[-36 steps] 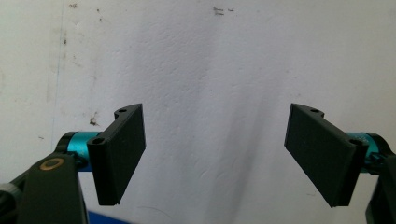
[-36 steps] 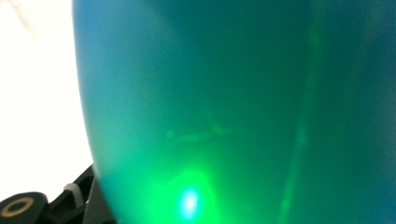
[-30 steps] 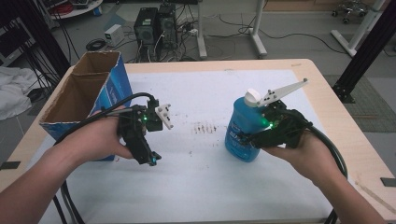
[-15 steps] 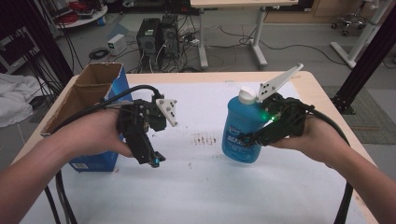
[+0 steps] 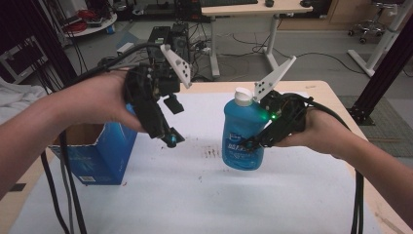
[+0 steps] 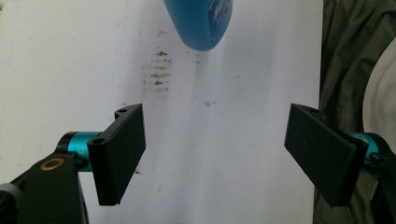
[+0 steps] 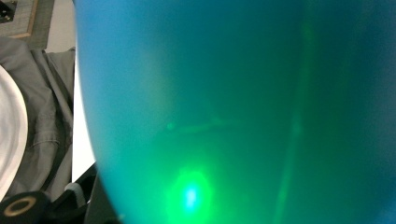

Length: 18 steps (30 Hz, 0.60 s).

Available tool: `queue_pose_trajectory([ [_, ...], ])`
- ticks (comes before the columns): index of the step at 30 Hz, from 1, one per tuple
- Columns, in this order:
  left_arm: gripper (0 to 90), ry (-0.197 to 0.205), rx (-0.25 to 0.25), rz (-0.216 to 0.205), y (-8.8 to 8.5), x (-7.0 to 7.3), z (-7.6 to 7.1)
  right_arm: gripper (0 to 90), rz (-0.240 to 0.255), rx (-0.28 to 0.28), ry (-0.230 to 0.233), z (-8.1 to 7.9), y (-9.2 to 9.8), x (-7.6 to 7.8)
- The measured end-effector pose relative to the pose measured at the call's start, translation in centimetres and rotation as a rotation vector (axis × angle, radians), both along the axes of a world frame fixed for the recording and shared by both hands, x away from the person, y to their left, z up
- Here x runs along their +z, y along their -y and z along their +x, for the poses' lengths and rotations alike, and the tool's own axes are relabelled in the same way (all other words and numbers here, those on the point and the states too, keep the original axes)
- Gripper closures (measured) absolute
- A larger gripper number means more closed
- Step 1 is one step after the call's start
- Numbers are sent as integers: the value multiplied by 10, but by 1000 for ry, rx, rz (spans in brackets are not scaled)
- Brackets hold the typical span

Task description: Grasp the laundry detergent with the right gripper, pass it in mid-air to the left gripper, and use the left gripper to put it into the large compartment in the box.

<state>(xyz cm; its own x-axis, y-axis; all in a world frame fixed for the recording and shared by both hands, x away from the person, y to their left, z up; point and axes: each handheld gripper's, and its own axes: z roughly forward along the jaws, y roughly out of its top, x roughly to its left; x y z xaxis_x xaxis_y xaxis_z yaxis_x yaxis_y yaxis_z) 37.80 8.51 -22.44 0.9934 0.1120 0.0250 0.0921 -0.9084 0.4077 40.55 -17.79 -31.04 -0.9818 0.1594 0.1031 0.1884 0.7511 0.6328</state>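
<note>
Blue bottle (image 5: 243,134) upright, cap up, clenched in right claw (image 5: 258,141); left claw (image 6: 215,154) released.

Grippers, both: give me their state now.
Left gripper: open, jaws wide apart, holding nothing.
Right gripper: shut on the blue bottle.

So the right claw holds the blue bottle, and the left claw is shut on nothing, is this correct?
Not quite. The left claw is open, its jaws standing wide apart with nothing between them, as the left gripper view shows. The right claw does hold the blue bottle.
</note>
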Motion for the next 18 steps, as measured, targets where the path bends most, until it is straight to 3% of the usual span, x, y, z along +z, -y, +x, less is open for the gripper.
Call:
queue_pose_trajectory([
  [6, 207, 18, -31, -24, 9, 18, 7, 457, 18, 61, -1, 6, -14, 8],
  [11, 207, 1, -45, -45, 16, 26, 16, 456, 25, 115, -8, 7, -25, 11],
  [18, 206, -13, -68, -39, 29, 37, 24, 456, 15, 166, -3, 7, -38, 14],
])
